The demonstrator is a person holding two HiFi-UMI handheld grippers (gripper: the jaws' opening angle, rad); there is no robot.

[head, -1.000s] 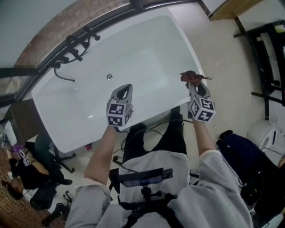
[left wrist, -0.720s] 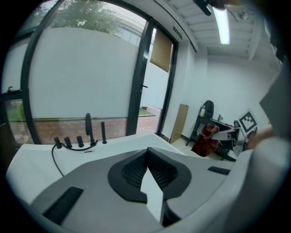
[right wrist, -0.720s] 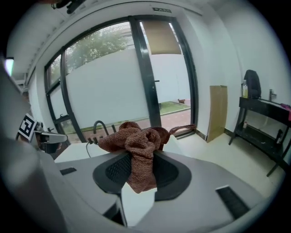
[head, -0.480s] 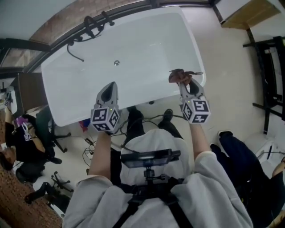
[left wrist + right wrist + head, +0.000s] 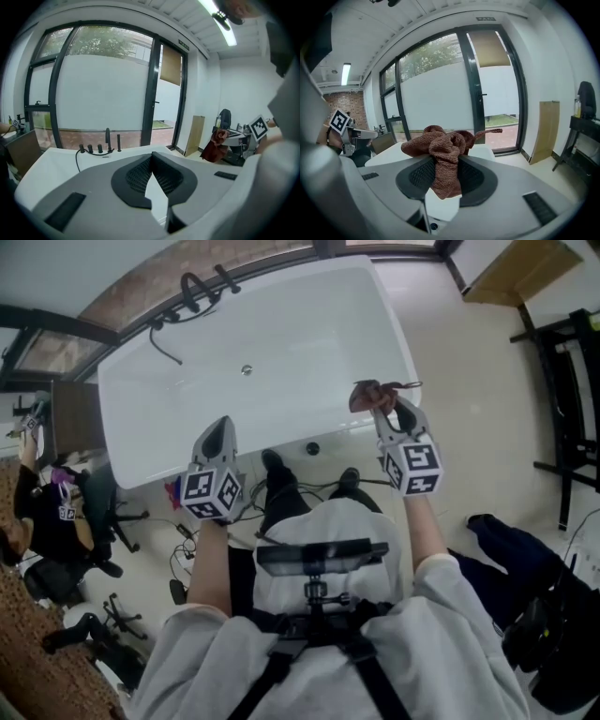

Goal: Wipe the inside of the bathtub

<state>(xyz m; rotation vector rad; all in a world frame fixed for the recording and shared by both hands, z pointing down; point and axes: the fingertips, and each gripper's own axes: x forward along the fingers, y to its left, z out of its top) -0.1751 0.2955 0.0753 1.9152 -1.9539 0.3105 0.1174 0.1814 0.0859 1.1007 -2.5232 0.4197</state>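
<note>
I stand at the long near side of a white bathtub [image 5: 309,334] set on a pale beige floor [image 5: 469,409]. Its inside is bare, with a small round drain [image 5: 247,370] towards the far side. A row of black taps [image 5: 197,292] with a thin black hose sits on the far rim. Behind that rim run a brick strip [image 5: 159,273] and a tall black-framed window [image 5: 108,89], frosted low and showing green leaves above. A black rack [image 5: 562,381] stands well apart on the floor to my right.

My right gripper [image 5: 384,409] is clamped on a brown cloth [image 5: 445,150]. The cloth bunches above the jaws and a fold hangs down between them. From the head view it hangs over the tub's near right corner, at the rim rather than down inside.

My left gripper [image 5: 218,427] has its jaws closed tip to tip with nothing between them. It points over the near rim, left of centre, well apart from the cloth.
</note>
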